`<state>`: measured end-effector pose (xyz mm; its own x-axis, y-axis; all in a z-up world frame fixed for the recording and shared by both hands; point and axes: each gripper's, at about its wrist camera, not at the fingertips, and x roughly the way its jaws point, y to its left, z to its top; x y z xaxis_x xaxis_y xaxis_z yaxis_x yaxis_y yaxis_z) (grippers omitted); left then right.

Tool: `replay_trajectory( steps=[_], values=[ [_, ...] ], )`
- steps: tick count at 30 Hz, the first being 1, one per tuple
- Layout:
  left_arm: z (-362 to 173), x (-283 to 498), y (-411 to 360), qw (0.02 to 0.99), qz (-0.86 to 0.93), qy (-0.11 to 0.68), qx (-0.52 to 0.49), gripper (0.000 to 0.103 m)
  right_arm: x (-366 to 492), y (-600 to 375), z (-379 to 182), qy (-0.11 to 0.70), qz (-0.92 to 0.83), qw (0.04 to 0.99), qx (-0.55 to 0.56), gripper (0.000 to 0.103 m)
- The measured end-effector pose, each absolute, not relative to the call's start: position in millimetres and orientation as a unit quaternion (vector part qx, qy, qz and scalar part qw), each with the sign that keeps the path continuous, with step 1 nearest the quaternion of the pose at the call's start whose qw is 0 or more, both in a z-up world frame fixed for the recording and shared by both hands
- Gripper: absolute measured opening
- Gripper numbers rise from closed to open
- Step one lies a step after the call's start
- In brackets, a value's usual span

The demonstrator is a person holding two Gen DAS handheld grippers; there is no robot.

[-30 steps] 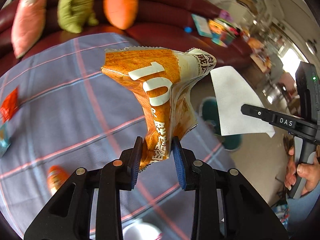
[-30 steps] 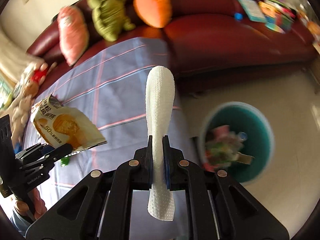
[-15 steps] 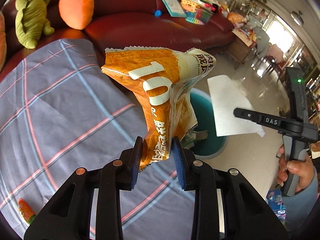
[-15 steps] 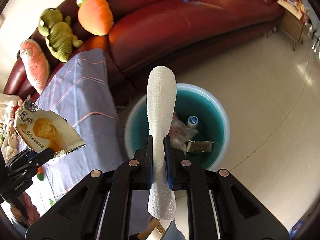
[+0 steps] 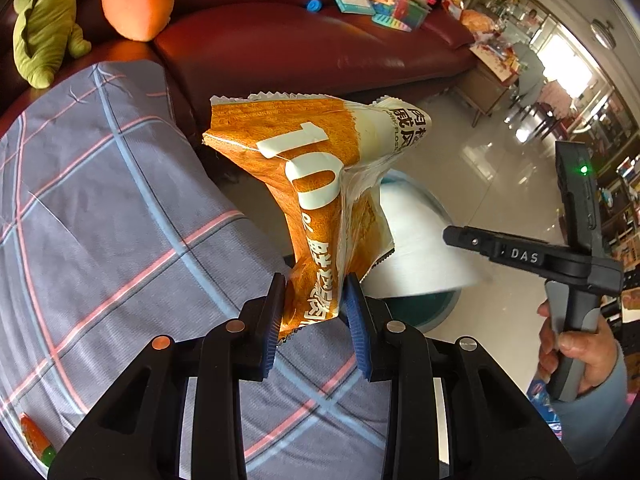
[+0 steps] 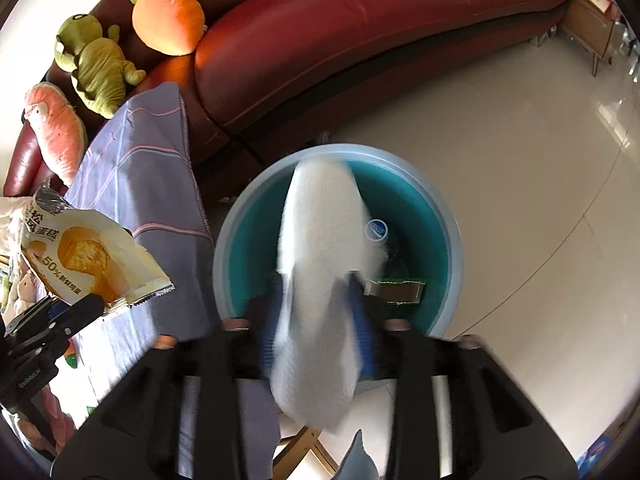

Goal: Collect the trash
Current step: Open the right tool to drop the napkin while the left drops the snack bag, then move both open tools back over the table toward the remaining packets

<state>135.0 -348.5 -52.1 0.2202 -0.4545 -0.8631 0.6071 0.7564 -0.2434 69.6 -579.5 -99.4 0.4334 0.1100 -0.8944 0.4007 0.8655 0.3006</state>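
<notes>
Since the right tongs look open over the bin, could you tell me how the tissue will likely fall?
The tissue looks thin and floppy, so it should probably drift, not drop straight. Being light, it may snag on the bin rim.

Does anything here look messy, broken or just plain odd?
Nothing is broken or spilled. The oddest sight is the white paper towel, blurred between the right gripper's parted fingers above the teal bin. The orange snack wrapper is crumpled, pinched in the left gripper.

Bin between table and sofa.
</notes>
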Motion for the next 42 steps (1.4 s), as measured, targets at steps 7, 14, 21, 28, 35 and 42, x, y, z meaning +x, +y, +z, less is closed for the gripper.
replay_trajectory(
  steps=[7,14,21,28,35,42],
  values=[
    [-57.9,139.5,-353.8,0.773,-0.339,0.532,0.067,0.031,80.4,-582.3,-105.2,0.532,-0.094,0.807,0.240,0.061],
    [-60.7,139.6,-364.1,0.768,-0.347,0.535,0.068,0.032,70.2,-589.7,-88.6,0.528,-0.114,0.811,0.225,0.077],
    [-65.0,135.1,-389.0,0.756,-0.369,0.536,0.074,0.032,53.3,-599.6,-78.2,0.533,-0.134,0.808,0.212,0.082],
    [-74.2,126.5,-408.4,0.744,-0.382,0.540,0.091,0.039,38.5,-611.3,-67.6,0.529,-0.155,0.808,0.209,0.082],
    [-74.4,118.7,-414.1,0.757,-0.373,0.524,0.113,0.086,29.3,-620.0,-63.7,0.524,-0.171,0.805,0.218,0.082],
    [-77.0,120.5,-395.9,0.757,-0.362,0.535,0.101,0.088,33.5,-615.7,-66.9,0.532,-0.172,0.800,0.217,0.082]
  ],
)
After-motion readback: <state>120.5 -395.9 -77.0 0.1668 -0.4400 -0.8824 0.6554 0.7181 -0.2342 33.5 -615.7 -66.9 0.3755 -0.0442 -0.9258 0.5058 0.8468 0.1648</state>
